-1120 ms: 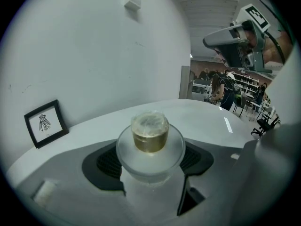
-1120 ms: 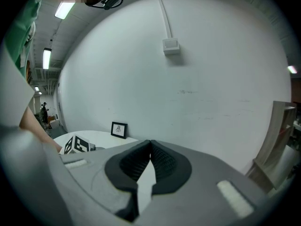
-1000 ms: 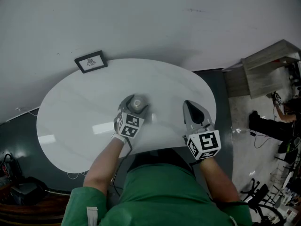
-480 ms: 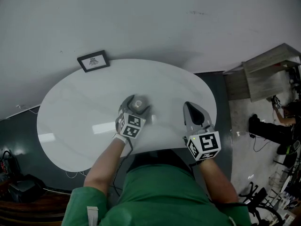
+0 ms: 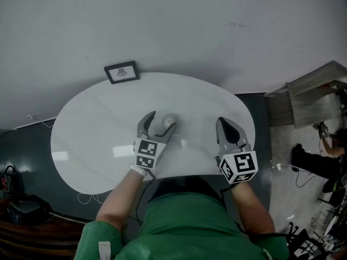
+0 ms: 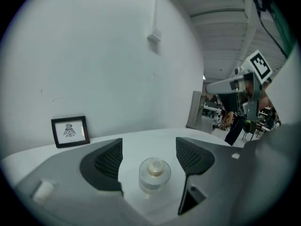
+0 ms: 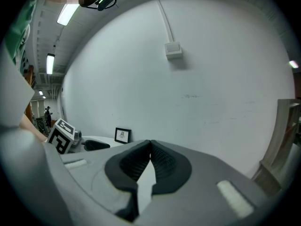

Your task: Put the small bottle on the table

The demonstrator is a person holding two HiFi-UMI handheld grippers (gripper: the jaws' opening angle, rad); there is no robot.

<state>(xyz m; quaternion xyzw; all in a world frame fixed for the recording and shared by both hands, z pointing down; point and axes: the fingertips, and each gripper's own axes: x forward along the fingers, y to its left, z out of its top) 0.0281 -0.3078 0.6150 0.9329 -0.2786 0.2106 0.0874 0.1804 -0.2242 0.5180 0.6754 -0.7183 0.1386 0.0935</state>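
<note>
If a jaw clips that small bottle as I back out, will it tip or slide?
Probably slides: the small bottle looks squat and stands upright on the glossy table. Seemingly clear glass, so likely fragile and slick.

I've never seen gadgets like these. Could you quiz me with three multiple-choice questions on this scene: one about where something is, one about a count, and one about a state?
1. Where is the small bottle?
A. On the floor
B. On the table, between the left gripper's jaws
C. Lying on a shelf

2. How many picture frames stand on the table?
A. None
B. One
C. Three

3. How do the right gripper's jaws stand?
A. Wide apart
B. Clamped on the bottle
C. Together, with nothing between them

Answers:
1. B, since the left gripper view shows the bottle upright on the white top, with a gap to each jaw.
2. B, since a single picture frame stands at the table's far edge by the wall.
3. C, since the right gripper view shows the two pads meeting, with no object there.
</note>
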